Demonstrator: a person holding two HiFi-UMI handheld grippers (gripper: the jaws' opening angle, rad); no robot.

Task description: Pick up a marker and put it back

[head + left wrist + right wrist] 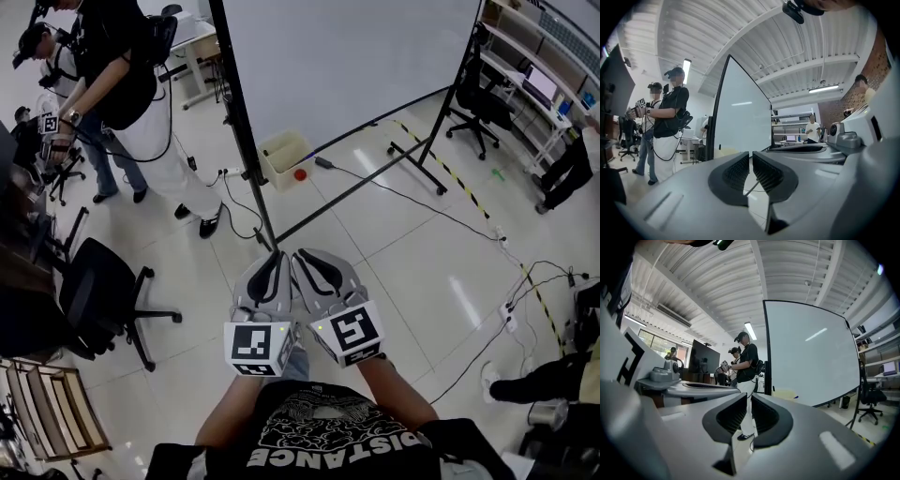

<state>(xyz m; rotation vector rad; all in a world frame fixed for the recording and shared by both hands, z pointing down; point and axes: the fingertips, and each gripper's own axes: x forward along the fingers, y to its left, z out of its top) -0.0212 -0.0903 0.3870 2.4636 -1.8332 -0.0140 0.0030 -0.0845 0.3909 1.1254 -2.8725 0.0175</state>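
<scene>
I am holding my left gripper (275,261) and right gripper (309,259) side by side, both clenched shut and empty, pointing toward the whiteboard (356,56) ahead

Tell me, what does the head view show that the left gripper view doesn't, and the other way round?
Only the head view: a black chair, a box on the floor, and floor cables.

Only the left gripper view: the ribbed ceiling, a lit lamp, and a far person in a white shirt.

Both: the whiteboard, the person in a black top, and the left gripper with the right gripper close beside it. The left gripper's jaws are together, with nothing between them.
</scene>
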